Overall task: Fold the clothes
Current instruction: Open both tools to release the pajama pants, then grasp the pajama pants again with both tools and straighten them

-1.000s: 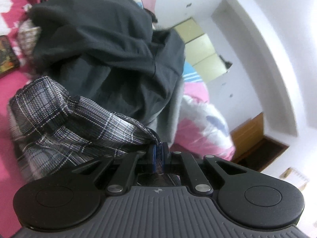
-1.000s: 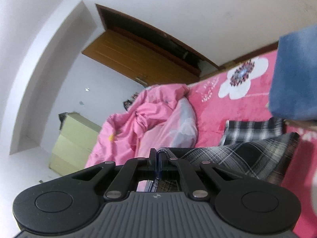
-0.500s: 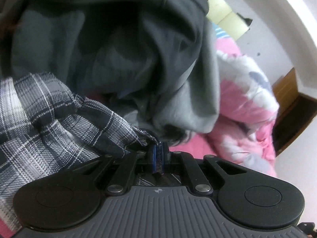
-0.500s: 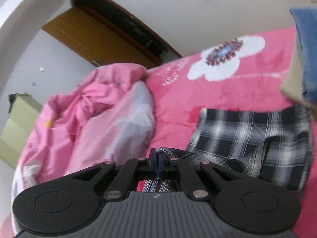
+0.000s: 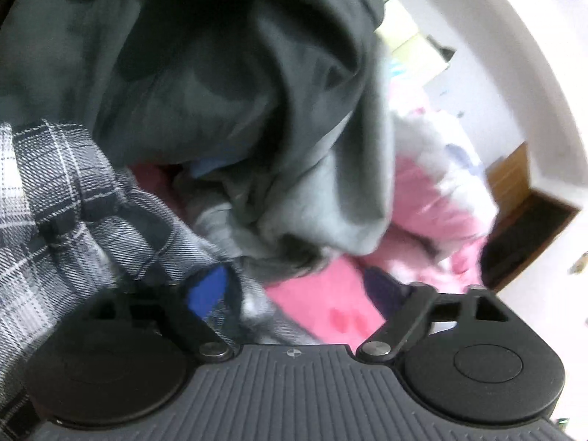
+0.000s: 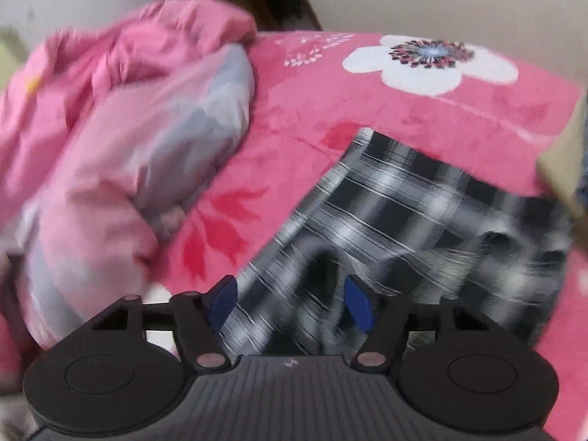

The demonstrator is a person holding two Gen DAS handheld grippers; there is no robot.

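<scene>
Right wrist view shows the right gripper [image 6: 290,303] spread wide, its blue pads on either side of the black-and-white plaid garment [image 6: 422,217] lying on the pink floral bedspread [image 6: 367,110]. The left gripper [image 5: 294,294] is parted too, plaid cloth draped over its left finger, beneath a heap of dark grey clothing [image 5: 220,84].

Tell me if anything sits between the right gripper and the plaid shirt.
Nothing visible does. The right gripper is open with the plaid shirt lying directly between and ahead of its fingers on the pink blanket.
</scene>
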